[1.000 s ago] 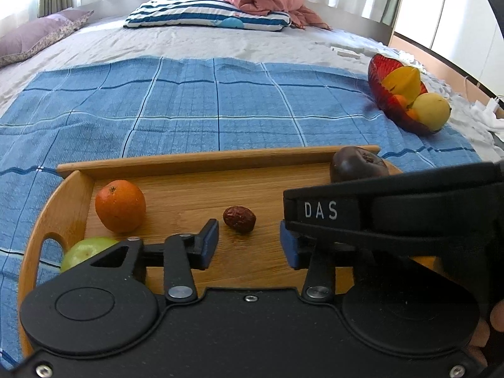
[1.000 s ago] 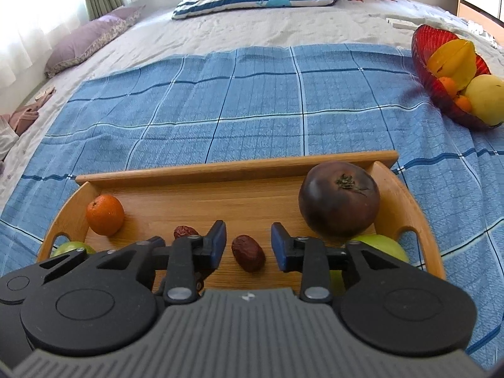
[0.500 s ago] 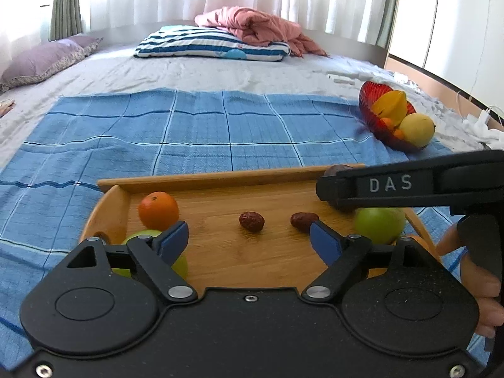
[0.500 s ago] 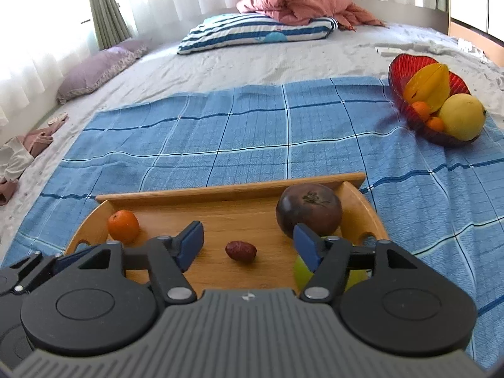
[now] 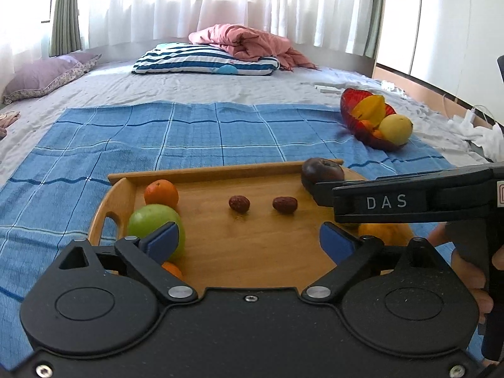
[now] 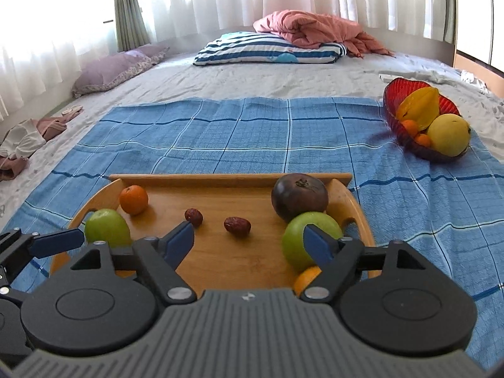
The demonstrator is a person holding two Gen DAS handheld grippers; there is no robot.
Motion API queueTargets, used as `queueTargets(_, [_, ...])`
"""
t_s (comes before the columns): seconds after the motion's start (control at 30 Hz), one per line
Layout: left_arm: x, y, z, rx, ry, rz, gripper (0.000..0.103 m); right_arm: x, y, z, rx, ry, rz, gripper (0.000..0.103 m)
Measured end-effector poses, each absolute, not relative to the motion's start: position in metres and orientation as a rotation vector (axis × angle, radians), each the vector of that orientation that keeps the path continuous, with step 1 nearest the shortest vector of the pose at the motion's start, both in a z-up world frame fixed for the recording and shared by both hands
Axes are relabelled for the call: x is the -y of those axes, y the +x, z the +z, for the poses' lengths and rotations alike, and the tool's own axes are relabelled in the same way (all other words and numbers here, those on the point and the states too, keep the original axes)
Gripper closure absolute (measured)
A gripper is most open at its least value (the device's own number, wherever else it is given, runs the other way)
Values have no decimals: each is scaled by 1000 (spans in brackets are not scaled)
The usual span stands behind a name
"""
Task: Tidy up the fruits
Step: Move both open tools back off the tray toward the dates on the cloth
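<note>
A wooden tray (image 6: pixel 220 258) lies on a blue checked cloth (image 6: pixel 236 138). On it are an orange (image 6: pixel 134 199), a green apple at left (image 6: pixel 107 227), two red dates (image 6: pixel 193 216) (image 6: pixel 237 226), a dark purple fruit (image 6: pixel 299 196), a second green apple (image 6: pixel 310 239) and an orange fruit (image 6: pixel 307 278) at the near right. My left gripper (image 5: pixel 245 241) is open and empty above the tray's near edge. My right gripper (image 6: pixel 249 244) is open and empty beside it, to the right. The same tray (image 5: pixel 252 252) and dates (image 5: pixel 239 203) show in the left wrist view.
A red glass bowl (image 6: pixel 406 94) with a star fruit, small oranges and a yellow fruit stands at the far right of the cloth. A striped pillow (image 6: pixel 271 52) and pink blanket (image 6: pixel 315 28) lie at the back. Clothes (image 6: pixel 28 138) lie far left.
Both grippers have opened wide and pulled back and up from the tray. The dates between their fingers now lie free on the tray.
</note>
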State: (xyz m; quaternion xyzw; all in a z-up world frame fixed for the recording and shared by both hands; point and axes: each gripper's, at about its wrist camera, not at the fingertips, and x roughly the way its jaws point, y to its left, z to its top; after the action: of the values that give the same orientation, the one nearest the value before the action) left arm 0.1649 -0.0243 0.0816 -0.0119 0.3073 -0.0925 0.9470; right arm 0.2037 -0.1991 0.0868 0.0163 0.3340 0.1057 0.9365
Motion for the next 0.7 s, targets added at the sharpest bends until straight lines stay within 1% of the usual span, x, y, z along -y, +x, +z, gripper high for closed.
queueTargets(0.23, [26, 139, 79, -612, -30, -200, 5, 210, 182, 83, -655, 54, 217, 15])
queueTargets(0.7, [27, 102, 64, -618, -48, -213, 3, 219, 132, 75, -557, -18, 193, 13])
